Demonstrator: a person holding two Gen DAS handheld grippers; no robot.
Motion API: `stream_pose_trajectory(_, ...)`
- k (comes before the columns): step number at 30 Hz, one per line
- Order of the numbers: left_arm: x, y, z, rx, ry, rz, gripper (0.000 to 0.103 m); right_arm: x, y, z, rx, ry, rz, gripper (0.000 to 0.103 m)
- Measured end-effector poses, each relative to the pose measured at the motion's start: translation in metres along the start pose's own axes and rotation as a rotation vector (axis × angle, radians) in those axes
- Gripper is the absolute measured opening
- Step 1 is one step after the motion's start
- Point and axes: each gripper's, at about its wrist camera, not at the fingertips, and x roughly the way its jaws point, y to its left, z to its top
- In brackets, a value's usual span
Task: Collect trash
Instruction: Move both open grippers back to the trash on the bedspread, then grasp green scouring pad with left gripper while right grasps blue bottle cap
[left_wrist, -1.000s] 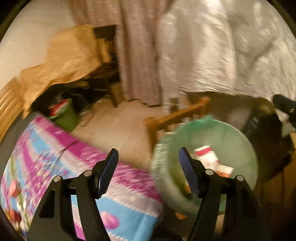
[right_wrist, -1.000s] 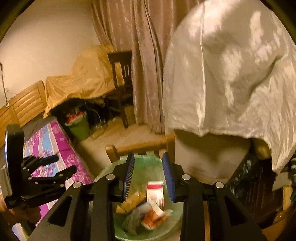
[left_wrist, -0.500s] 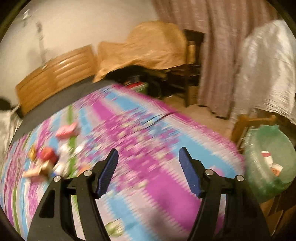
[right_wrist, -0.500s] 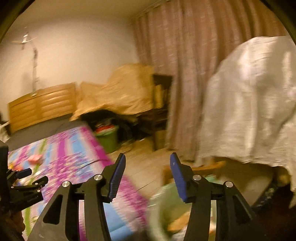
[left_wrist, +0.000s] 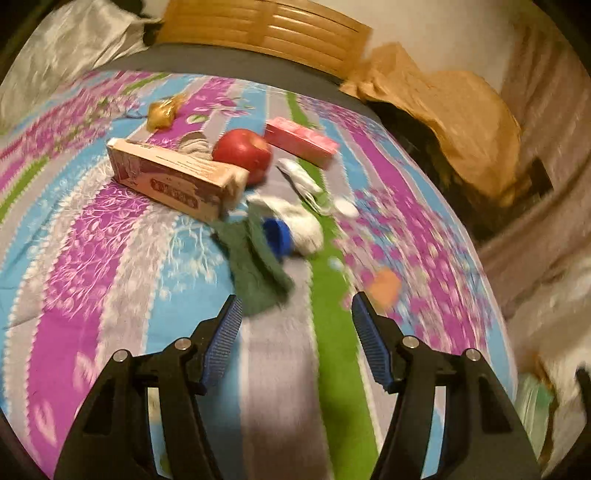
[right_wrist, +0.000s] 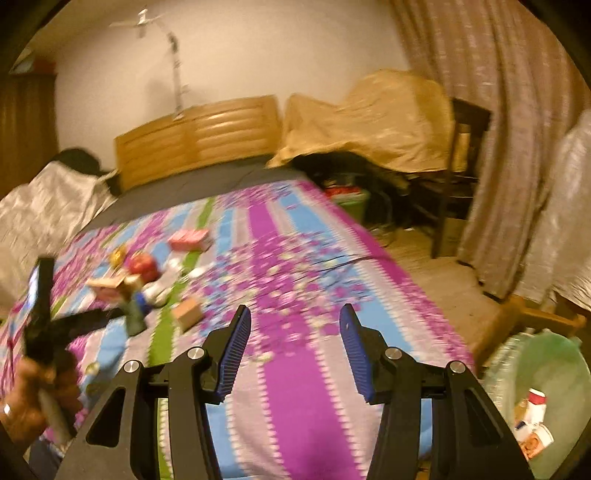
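Note:
My left gripper (left_wrist: 297, 314) is open and empty above the patterned bedspread (left_wrist: 92, 236). Just ahead of it lie a green cloth (left_wrist: 255, 266), a blue cap (left_wrist: 277, 234), a white sock (left_wrist: 295, 218) and a small orange piece (left_wrist: 384, 286). Farther off are a long brown carton (left_wrist: 173, 179), a red apple (left_wrist: 242, 153), a pink box (left_wrist: 301, 140) and a gold wrapper (left_wrist: 162, 112). My right gripper (right_wrist: 293, 332) is open and empty over the bed's near edge. The green-lined trash bin (right_wrist: 546, 391), holding cartons, stands at lower right. The left gripper (right_wrist: 44, 325) shows at far left.
A wooden headboard (right_wrist: 199, 133) stands at the bed's far end. Tan-covered furniture (right_wrist: 369, 122), a dark chair (right_wrist: 461, 166) and curtains (right_wrist: 498, 110) fill the right side. A green bucket (right_wrist: 351, 203) sits on the floor beside the bed. A silver-covered heap (left_wrist: 74, 40) lies at the left.
Both grippers have swung left, away from the trash bin and toward the bed. The right gripper's jaws have opened wider. The pile of items on the bedspread is now close ahead of the left gripper.

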Motion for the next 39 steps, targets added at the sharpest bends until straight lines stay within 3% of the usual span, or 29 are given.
stream_pose_trajectory(3,0.031,0.002,0.011,0.015,0.03,0.039,0.06,0.009,0.015,0.0,-0.014,0.025,0.026,0.052)
stream_pose_trajectory(6,0.061,0.008,0.015,0.023,0.085,0.139,0.059,0.015,0.017,0.0,-0.021,0.053,0.054,0.052)
stream_pose_trajectory(8,0.066,0.015,0.012,0.033,0.102,0.173,0.045,0.022,0.022,0.001,-0.039,0.068,0.076,0.051)
stream_pose_trajectory(10,0.057,0.02,0.011,0.02,0.105,0.117,0.014,0.027,0.029,0.003,-0.066,0.073,0.102,0.047)
stream_pose_trajectory(15,0.012,0.048,-0.002,-0.039,0.064,0.107,0.009,0.046,0.069,0.011,-0.149,0.095,0.245,0.036)
stream_pose_trajectory(18,-0.029,0.076,-0.017,-0.052,0.024,0.154,0.009,0.065,0.101,0.014,-0.197,0.129,0.358,0.035)
stream_pose_trajectory(22,-0.071,0.108,-0.027,-0.081,0.001,0.137,0.009,0.097,0.151,0.009,-0.226,0.207,0.501,0.035)
stream_pose_trajectory(24,-0.078,0.114,-0.031,-0.039,-0.002,0.139,0.01,0.107,0.174,0.002,-0.226,0.242,0.541,0.035)
stream_pose_trajectory(26,-0.068,0.125,-0.04,-0.004,0.048,0.237,0.01,0.115,0.197,-0.007,-0.217,0.302,0.634,0.035)
stream_pose_trajectory(28,-0.072,0.142,-0.044,-0.064,0.048,0.205,0.01,0.122,0.223,-0.02,-0.237,0.375,0.718,0.035)
stream_pose_trajectory(31,-0.087,0.15,-0.048,-0.042,-0.003,0.23,0.01,0.122,0.25,-0.041,-0.339,0.413,0.72,0.036)
stream_pose_trajectory(34,-0.085,0.159,-0.049,-0.045,-0.004,0.254,0.01,0.131,0.266,-0.059,-0.382,0.425,0.652,0.051)
stream_pose_trajectory(39,-0.074,0.167,-0.052,-0.058,0.017,0.268,0.01,0.155,0.288,-0.075,-0.452,0.426,0.582,0.052)
